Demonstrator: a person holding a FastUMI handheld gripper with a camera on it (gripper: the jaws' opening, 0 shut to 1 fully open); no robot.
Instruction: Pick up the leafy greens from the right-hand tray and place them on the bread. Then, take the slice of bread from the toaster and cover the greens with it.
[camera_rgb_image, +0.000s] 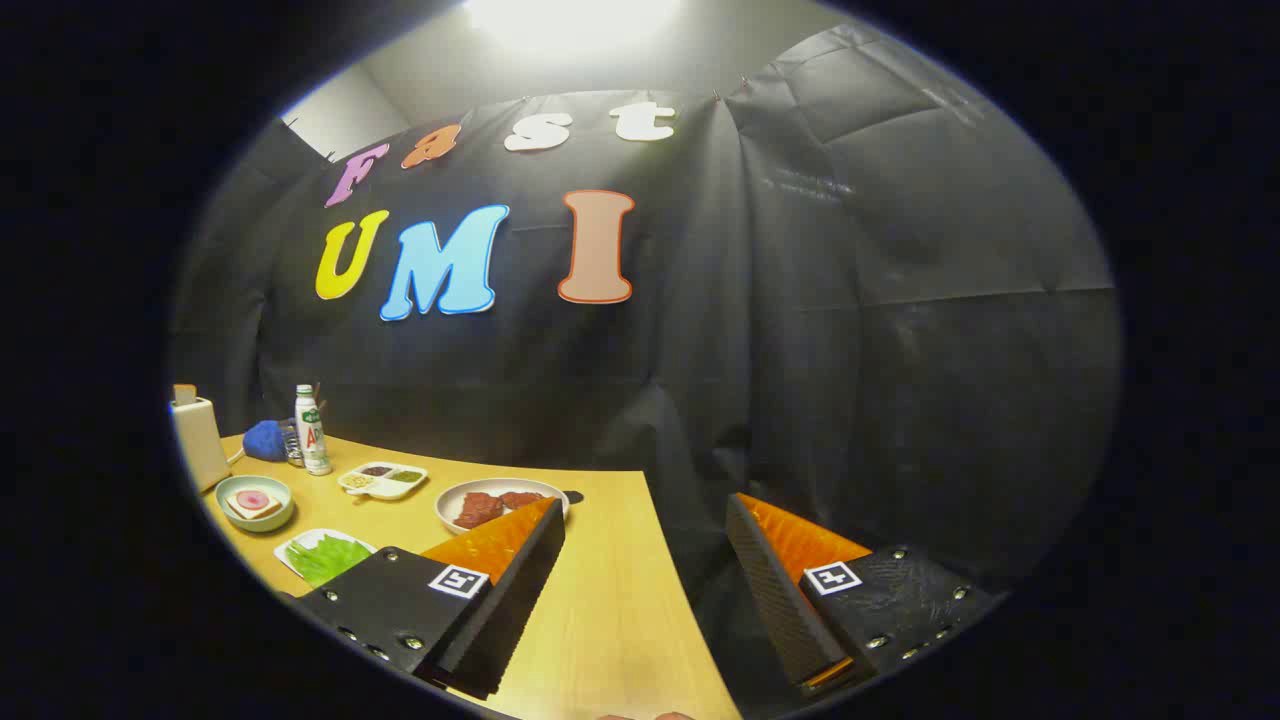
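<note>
My gripper spread, empty; greens (long axis maybe toward bread) beside left finger.

A bright lamp overhead blows out to white glare and lights the pale wall beneath it. The black cloth wall stays dim, with faint sheen on its creases. The tabletop is evenly lit and warm. Fisheye distortion bends the tabletop's edges, and the toaster at its far corner looks soft. The open gripper appears sharp.
</note>
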